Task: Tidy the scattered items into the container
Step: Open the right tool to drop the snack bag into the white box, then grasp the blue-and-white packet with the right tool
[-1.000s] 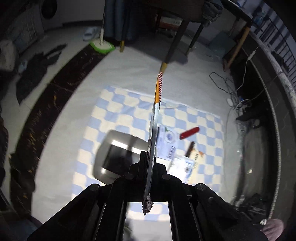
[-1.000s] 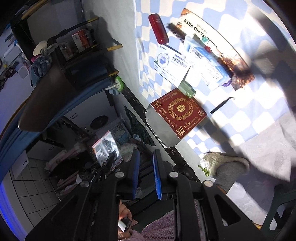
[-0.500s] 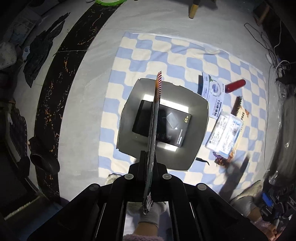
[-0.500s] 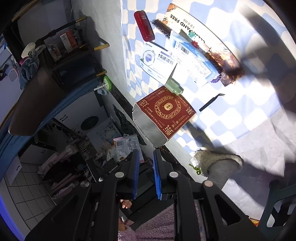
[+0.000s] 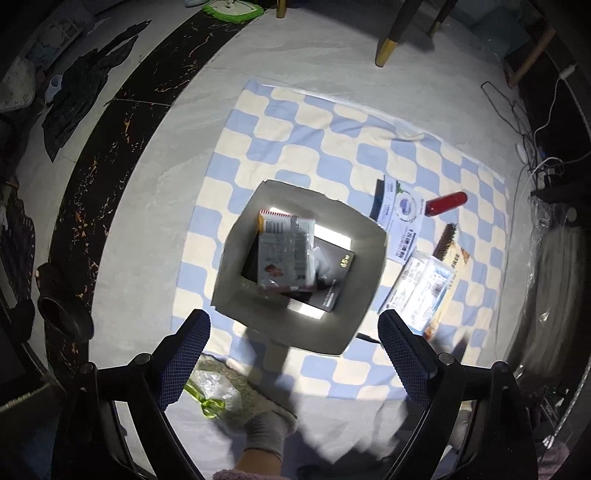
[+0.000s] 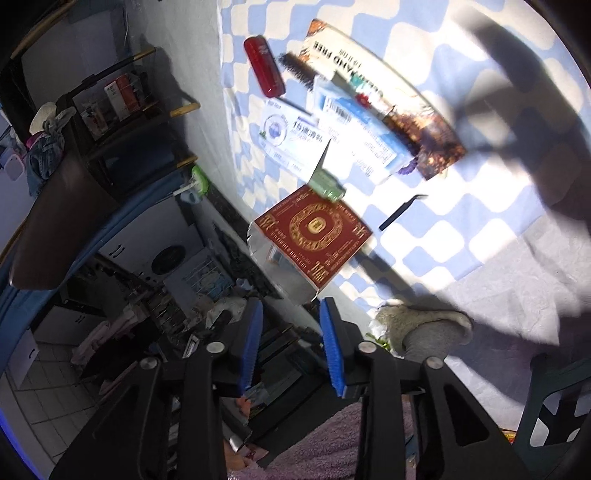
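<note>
In the left wrist view, the open box (image 5: 362,258) with grey inner walls stands on the blue-and-white checked cloth (image 5: 332,140). A snack packet (image 5: 286,254) lies inside it, on top of a black carton (image 5: 334,284). My left gripper (image 5: 295,350) points straight down just above the box; its jaws are opening wide with nothing between them. To the right lie a white mask packet (image 5: 402,218), a red case (image 5: 445,203), a brush (image 5: 445,242) and a clear packet (image 5: 421,291). My right gripper (image 6: 291,347) is also opening and empty, short of the box's red side (image 6: 314,236).
Black tweezers (image 6: 402,212) and a small green item (image 6: 327,184) lie beside the box. A person's socked foot (image 6: 424,328) rests at the cloth's near edge. Gold-tipped chair legs (image 5: 384,55), a green mop (image 5: 236,5), cables (image 5: 532,147) and dark clothes (image 5: 74,99) surround the cloth.
My left gripper sank over the box and let go of the snack packet, which now lies inside. Its jaws went from shut to wide apart. The right jaws also spread.
</note>
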The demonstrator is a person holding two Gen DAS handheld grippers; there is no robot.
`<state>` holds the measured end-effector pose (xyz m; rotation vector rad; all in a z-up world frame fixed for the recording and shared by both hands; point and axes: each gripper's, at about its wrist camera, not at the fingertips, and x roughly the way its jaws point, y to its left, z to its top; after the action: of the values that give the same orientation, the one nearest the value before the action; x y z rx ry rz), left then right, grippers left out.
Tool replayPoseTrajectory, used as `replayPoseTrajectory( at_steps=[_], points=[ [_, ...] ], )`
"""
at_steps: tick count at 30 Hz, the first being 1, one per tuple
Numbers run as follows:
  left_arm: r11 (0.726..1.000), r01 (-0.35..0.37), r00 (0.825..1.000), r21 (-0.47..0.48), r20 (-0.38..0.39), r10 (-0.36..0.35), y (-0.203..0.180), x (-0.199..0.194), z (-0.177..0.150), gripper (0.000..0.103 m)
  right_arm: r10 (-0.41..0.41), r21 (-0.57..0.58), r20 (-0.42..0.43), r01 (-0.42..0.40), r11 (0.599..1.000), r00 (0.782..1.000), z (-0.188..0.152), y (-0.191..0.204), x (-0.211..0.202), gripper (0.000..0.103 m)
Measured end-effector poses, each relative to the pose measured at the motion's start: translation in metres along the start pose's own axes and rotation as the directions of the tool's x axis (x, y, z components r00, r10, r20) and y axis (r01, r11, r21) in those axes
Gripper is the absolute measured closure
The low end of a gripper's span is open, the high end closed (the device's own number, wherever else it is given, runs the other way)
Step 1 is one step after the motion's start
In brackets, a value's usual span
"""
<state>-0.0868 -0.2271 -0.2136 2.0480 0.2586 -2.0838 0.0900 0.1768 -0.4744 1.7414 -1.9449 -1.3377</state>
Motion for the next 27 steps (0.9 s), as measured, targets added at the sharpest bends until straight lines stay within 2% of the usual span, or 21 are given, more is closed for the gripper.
replayPoseTrajectory(
  at_steps=[1,2,4,6,8,9,10,11,12,13,14,15,16,17,18,21,22,24,25,27],
  points=[
    [0.997,0.07,0.998,-0.019,0.001,-0.07,0.001,-0.005,-0.002,0.011,-0.043,0.007,0.038,0.043,0.999,0.998,0.002,-0.001,-0.004,0.041],
    [0.986,0.163,0.987,-0.043,0.0,-0.163,0.001,-0.012,-0.004,0.011,-0.085,0.014,0.081,0.084,0.996,0.993,0.006,-0.002,-0.007,0.036],
    [0.944,0.321,0.947,-0.084,0.01,-0.321,-0.002,-0.024,-0.01,0.011,-0.181,0.042,0.176,0.177,0.983,0.968,0.017,-0.009,-0.017,0.036],
    [0.909,0.408,0.913,-0.087,0.034,-0.407,-0.008,-0.039,-0.019,0.011,-0.29,0.095,0.229,0.276,0.957,0.929,0.033,-0.022,-0.025,0.035],
    [0.887,0.457,0.889,-0.061,0.067,-0.454,-0.016,-0.055,-0.03,0.011,-0.348,0.149,0.259,0.319,0.936,0.901,0.048,-0.041,-0.029,0.035],
    [0.868,0.494,0.869,-0.053,0.079,-0.489,-0.019,-0.061,-0.036,0.011,-0.364,0.169,0.269,0.328,0.929,0.892,0.055,-0.051,-0.03,0.035],
    [0.829,0.557,0.83,-0.06,0.082,-0.552,-0.021,-0.064,-0.041,0.011,-0.378,0.185,0.278,0.337,0.923,0.883,0.061,-0.06,-0.029,0.035],
    [0.774,0.628,0.778,-0.083,0.079,-0.623,-0.02,-0.064,-0.046,0.011,-0.392,0.193,0.282,0.349,0.917,0.875,0.067,-0.069,-0.027,0.035],
    [0.705,0.699,0.715,-0.119,0.073,-0.696,-0.021,-0.062,-0.05,0.011,-0.409,0.189,0.285,0.368,0.911,0.867,0.073,-0.075,-0.023,0.035],
    [0.65,0.743,0.665,-0.157,0.073,-0.743,-0.021,-0.06,-0.053,0.011,-0.432,0.166,0.289,0.4,0.902,0.854,0.077,-0.078,-0.018,0.035],
    [0.629,0.755,0.649,-0.183,0.076,-0.757,-0.021,-0.059,-0.056,0.011,-0.463,0.121,0.297,0.448,0.886,0.835,0.079,-0.077,-0.012,0.035],
    [0.629,0.754,0.65,-0.191,0.077,-0.756,-0.023,-0.061,-0.058,0.011,-0.5,0.055,0.311,0.51,0.858,0.808,0.079,-0.072,-0.003,0.036],
    [0.626,0.76,0.644,-0.175,0.076,-0.761,-0.026,-0.064,-0.059,0.011,-0.535,-0.019,0.327,0.572,0.82,0.779,0.077,-0.066,0.008,0.036],
    [0.625,0.766,0.638,-0.15,0.065,-0.767,-0.029,-0.065,-0.057,0.011,-0.557,-0.089,0.337,0.614,0.784,0.759,0.074,-0.058,0.02,0.035],
    [0.626,0.769,0.636,-0.132,0.052,-0.77,-0.03,-0.066,-0.055,0.011,-0.566,-0.155,0.331,0.636,0.756,0.755,0.072,-0.05,0.033,0.035],
    [0.612,0.775,0.625,-0.157,0.044,-0.78,-0.027,-0.062,-0.048,0.011,-0.57,-0.299,0.242,0.62,0.726,0.785,0.068,-0.032,0.075,0.036],
    [0.601,0.78,0.614,-0.171,0.032,-0.788,-0.027,-0.061,-0.044,0.011,-0.584,-0.325,0.223,0.624,0.711,0.781,0.066,-0.028,0.089,0.036],
    [0.58,0.792,0.594,-0.191,0.022,-0.804,-0.026,-0.061,-0.039,0.011,-0.638,-0.344,0.23,0.674,0.653,0.735,0.068,-0.019,0.112,0.036],
    [0.575,0.795,0.59,-0.191,0.027,-0.807,-0.023,-0.062,-0.036,0.011,-0.655,-0.349,0.249,0.697,0.626,0.713,0.069,-0.015,0.121,0.036],
    [0.592,0.784,0.608,-0.186,0.043,-0.793,-0.015,-0.063,-0.031,0.011,-0.669,-0.344,0.292,0.728,0.593,0.684,0.075,-0.007,0.136,0.036]
  ],
)
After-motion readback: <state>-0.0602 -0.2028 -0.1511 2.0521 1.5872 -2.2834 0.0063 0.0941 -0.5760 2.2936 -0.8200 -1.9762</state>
